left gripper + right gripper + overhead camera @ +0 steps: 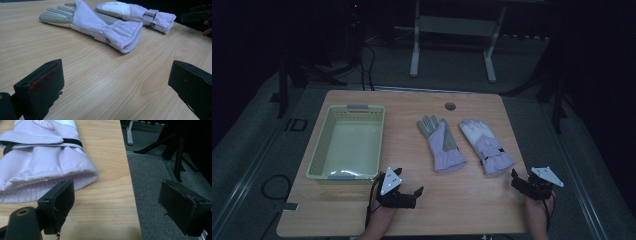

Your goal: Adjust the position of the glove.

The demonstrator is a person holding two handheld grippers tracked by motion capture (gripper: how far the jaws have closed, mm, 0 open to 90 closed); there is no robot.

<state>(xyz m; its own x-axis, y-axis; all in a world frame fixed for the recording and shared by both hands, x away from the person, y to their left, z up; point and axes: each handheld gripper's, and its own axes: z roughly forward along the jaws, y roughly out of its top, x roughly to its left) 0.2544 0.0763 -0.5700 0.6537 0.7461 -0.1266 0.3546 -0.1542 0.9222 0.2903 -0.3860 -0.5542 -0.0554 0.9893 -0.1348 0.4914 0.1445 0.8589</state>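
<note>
The table (462,200) carries a pale basket (347,142) beyond the left gripper (404,192), whose jaws gape wide; the left glove (100,27) lies well ahead of them. The right glove (37,167) has its cuff just beside the right gripper (115,205), jaws likewise spread. Best nip each cuff squarely, catching both fabric layers.
</note>
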